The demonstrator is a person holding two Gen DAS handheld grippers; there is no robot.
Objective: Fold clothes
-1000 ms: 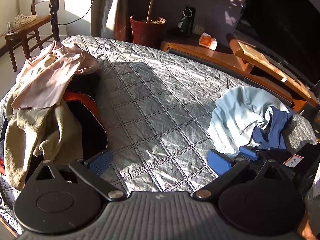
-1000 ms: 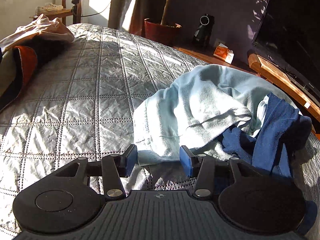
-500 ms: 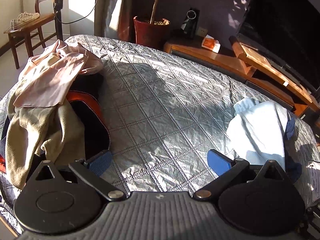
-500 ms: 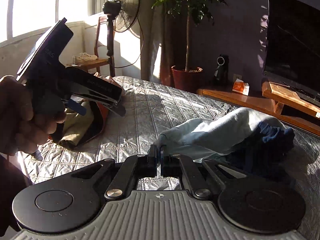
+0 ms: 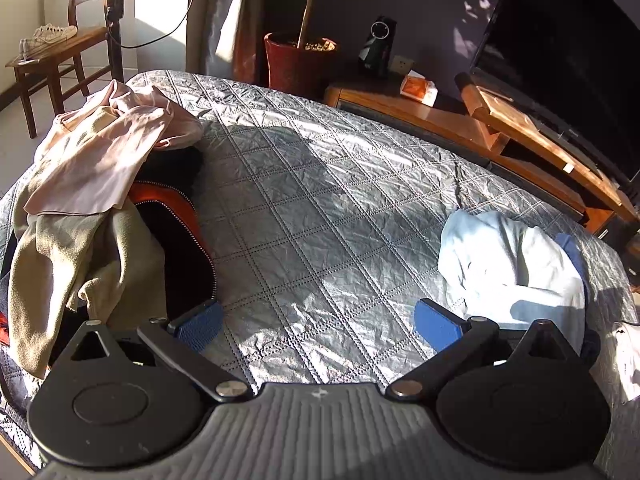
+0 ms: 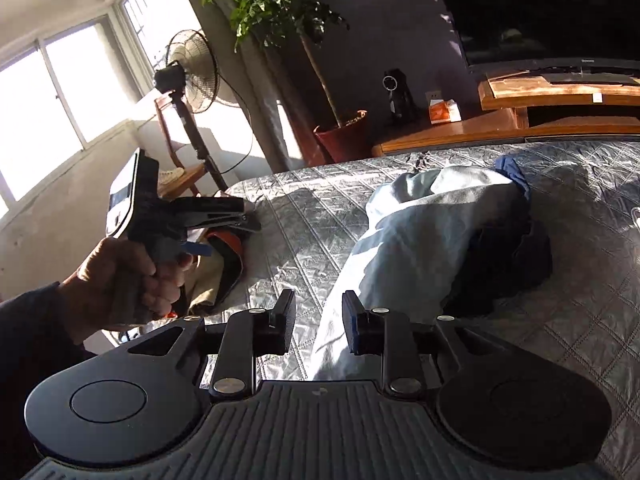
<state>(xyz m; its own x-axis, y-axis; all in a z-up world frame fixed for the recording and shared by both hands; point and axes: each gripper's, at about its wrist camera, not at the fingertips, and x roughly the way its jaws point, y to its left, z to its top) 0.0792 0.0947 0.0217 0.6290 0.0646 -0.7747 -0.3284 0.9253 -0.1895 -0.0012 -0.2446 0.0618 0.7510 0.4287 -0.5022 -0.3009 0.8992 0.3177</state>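
A light blue garment (image 5: 508, 264) lies bunched on the right of the grey quilted bed (image 5: 320, 208), over a dark blue one (image 5: 570, 246). My left gripper (image 5: 318, 326) hovers open over bare quilt between this heap and a left-hand pile: pink cloth (image 5: 108, 160), beige garment (image 5: 80, 264), black and orange jacket (image 5: 176, 220). In the right wrist view my right gripper (image 6: 319, 326) is open, with a hanging fold of the light blue garment (image 6: 420, 232) showing in the gap, not pinched. A hand (image 6: 128, 280) holds the left gripper (image 6: 250, 220) at the left.
A wooden TV stand (image 5: 460, 120) with a dark television (image 5: 568, 52) runs along the bed's far right side. A red plant pot (image 5: 298, 62), a standing fan (image 6: 192, 72) and a wooden chair (image 5: 52, 60) with shoes stand beyond the far edge.
Half a second ago my right gripper was shut on the light blue garment; its jaws have now parted and its view has tilted. The left gripper stays open and has barely moved.
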